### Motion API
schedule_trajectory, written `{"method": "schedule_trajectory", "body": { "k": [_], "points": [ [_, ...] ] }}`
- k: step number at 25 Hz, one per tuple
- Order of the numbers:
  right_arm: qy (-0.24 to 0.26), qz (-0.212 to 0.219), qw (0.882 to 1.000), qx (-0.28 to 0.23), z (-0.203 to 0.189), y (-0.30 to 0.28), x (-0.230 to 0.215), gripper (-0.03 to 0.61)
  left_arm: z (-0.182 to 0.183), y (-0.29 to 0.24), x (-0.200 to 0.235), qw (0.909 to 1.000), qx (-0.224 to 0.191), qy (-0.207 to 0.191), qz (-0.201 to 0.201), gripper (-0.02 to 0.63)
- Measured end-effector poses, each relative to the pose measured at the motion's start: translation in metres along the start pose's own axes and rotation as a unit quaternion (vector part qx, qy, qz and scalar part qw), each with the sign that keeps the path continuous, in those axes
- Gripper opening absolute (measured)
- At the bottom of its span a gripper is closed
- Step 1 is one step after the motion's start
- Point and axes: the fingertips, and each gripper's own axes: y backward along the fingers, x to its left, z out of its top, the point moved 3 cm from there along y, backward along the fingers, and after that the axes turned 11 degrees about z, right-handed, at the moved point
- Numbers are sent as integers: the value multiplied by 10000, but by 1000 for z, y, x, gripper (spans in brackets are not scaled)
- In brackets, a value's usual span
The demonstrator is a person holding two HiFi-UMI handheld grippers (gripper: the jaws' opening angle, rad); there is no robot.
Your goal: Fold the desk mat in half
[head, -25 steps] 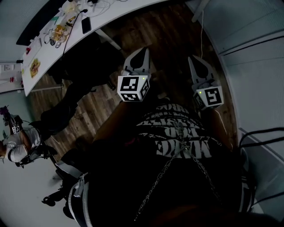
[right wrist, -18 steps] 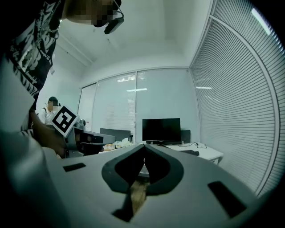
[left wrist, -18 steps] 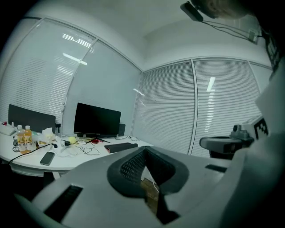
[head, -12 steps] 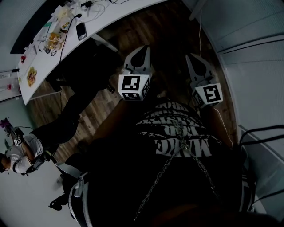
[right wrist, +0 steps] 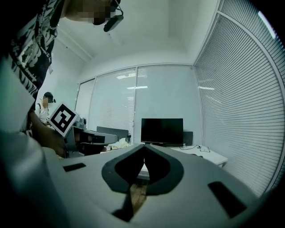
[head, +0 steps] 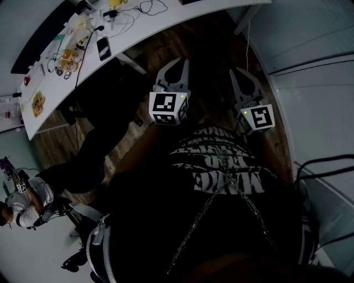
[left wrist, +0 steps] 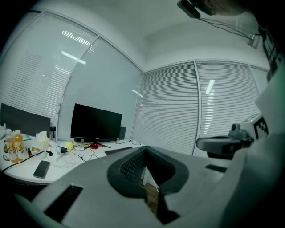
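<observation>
Off at the far left of the head view, a second person [head: 22, 199] sits well apart from the work. Next comes the long white desk [head: 149, 25], cluttered towards its left end with two clear bottles of orange drink [left wrist: 13, 147], a black slab phone [head: 103, 48] near the front edge and loose black cables [head: 149, 8].

No desk mat can be picked out for certain. A dark flat strip [left wrist: 118, 150] on the desk beside the black flat monitor [left wrist: 95, 122] may be it.

Further right, the left gripper [head: 181, 62] has its jaws closed tip to tip on nothing, over the brown wooden floor [head: 210, 50] and well short of the desk. The right gripper [head: 234, 72], just beside it, is likewise closed and empty.

The step in hand looks like the approach, with folding not yet begun. To do it well, stand square to the desk's front edge and find the mat. Spread both pairs of jaws before reaching, then pinch the two corners of one short edge. Carry them over together so that corner meets corner.
</observation>
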Motion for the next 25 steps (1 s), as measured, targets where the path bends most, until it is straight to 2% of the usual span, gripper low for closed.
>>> {"method": "schedule_trajectory", "body": {
  "k": [4,11,15,19,25],
  "points": [
    [8,85,9999,-104,7,-24,8,0,1,-6,16,9998,26,74,-184,6],
    [157,-131,9995,-226,11,-52,13,0,3,-19,49,9995,46,30,-311,6],
    [216,-225,9995,-66,11,-59,13,0,3,-23,64,9993,140,223,-282,6],
    [140,-279,9995,-65,18,-65,10,0,5,-29,70,9991,-2,178,-376,6],
    [148,-170,9997,117,8,-76,17,0,-3,-33,74,9989,149,243,-364,6]
  ]
}}
